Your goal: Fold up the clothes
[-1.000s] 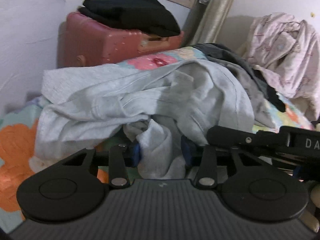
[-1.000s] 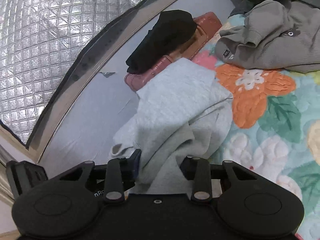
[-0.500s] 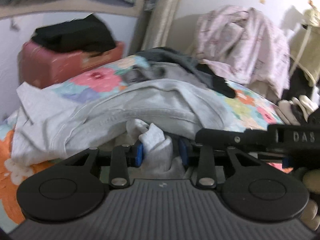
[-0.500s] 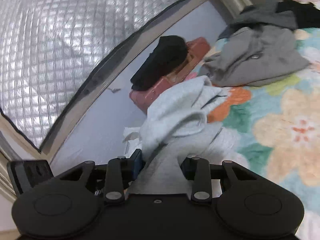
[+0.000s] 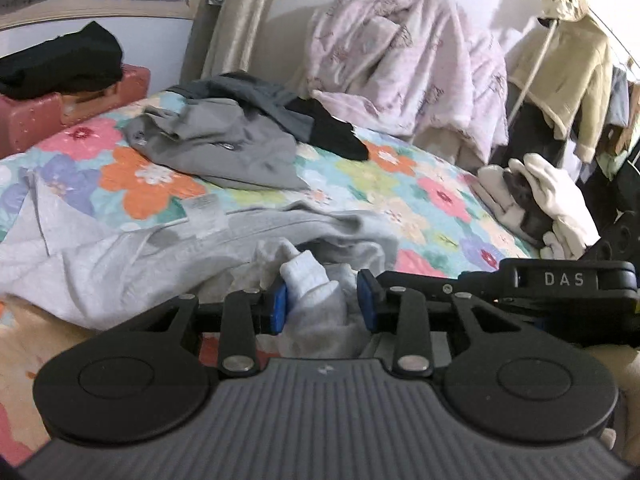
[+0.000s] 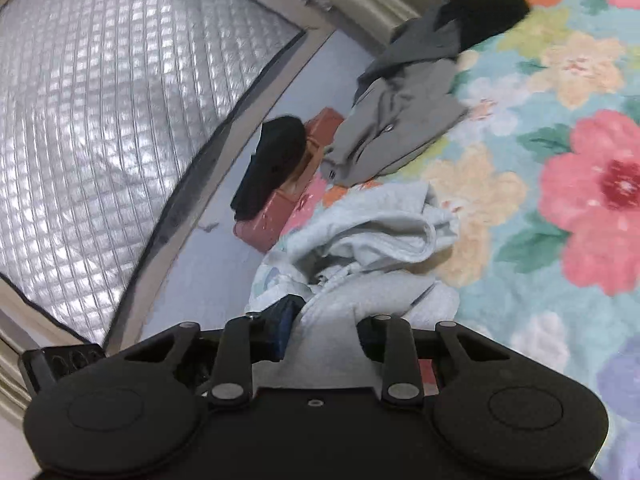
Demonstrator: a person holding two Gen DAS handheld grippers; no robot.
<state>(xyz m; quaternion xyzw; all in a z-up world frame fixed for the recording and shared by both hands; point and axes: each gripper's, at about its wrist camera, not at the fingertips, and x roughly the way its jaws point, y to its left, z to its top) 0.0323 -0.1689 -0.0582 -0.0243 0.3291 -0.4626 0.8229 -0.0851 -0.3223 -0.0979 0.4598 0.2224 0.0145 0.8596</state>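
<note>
A light grey sweatshirt (image 5: 140,256) lies crumpled along the near side of the flowered quilt (image 5: 420,200). A bunch of its fabric sticks up between the blue pads of my left gripper (image 5: 322,304), which is shut on it. In the right wrist view the same sweatshirt (image 6: 380,236) trails away from my right gripper (image 6: 326,328). Its jaws are closing, and grey cloth fills the gap between them. A white care label shows on the sweatshirt's far edge.
A dark grey garment (image 5: 224,148) and a black one lie further back on the quilt. A red suitcase (image 5: 36,120) with black cloth on it stands by the wall. Pink bedding (image 5: 400,64), a beige jacket (image 5: 568,64) and white items (image 5: 540,196) crowd the right side.
Both grippers have swung right along the bed, dragging the sweatshirt with them. It now lies lower and more stretched out, and the dark grey garment behind it has come into view.
</note>
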